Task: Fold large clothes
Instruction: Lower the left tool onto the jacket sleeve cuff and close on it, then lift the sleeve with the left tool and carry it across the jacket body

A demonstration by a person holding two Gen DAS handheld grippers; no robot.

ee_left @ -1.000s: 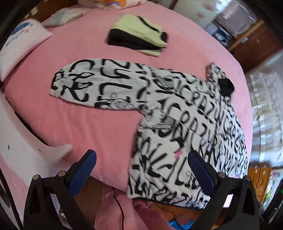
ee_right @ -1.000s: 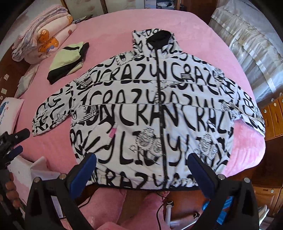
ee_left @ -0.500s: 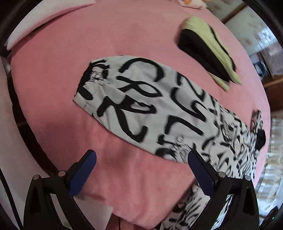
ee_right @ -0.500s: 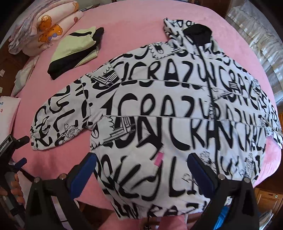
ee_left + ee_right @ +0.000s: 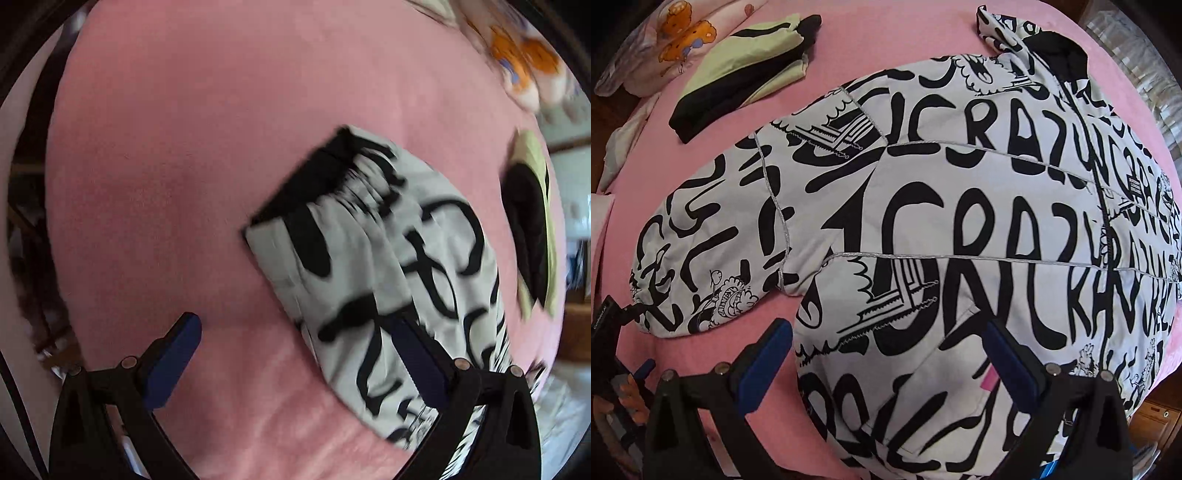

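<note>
- A white jacket (image 5: 960, 229) covered in black lettering lies front-up, zipped and spread flat on pink bedding.
- Its sleeve (image 5: 373, 280) stretches straight out sideways, black cuff at the end.

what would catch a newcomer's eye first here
The white jacket scrawled with black lettering, spread front up across the pink bed. Next, the left hand-held gripper, open just over the sleeve cuff. Beyond the sleeve, a folded green-and-black garment.
</note>
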